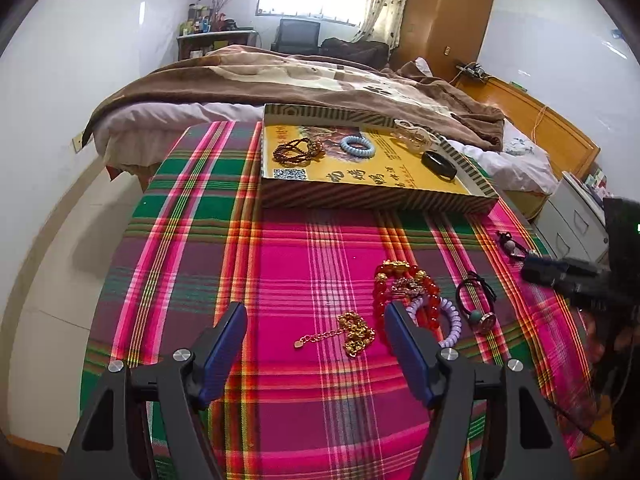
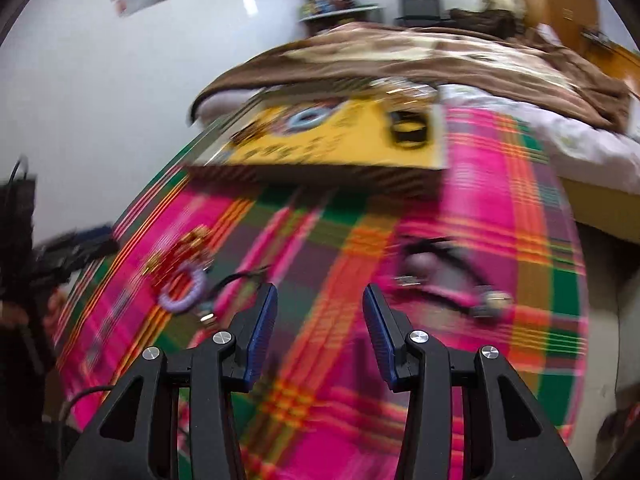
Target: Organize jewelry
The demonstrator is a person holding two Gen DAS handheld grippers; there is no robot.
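In the left wrist view, we see our left tongs [image 1: 316,312] standing wide and empty above the pink-green plaid cloth on the counter [image 1: 280,264]. A gold chain bracelet [image 1: 348,330] lies between the tips, its clasp tail pointing left. Beside it sit a red bead bracelet [image 1: 380,292] and a lilac coil tie [image 1: 450,326]. The shallow yellow striped box [image 1: 360,184] lies crosswise beyond, holding four pieces.

The right wrist view is blurred; our right tongs [image 2: 320,296] stand half open, empty. Only here a black cord necklace [image 2: 440,268] shows fully, running left to right.
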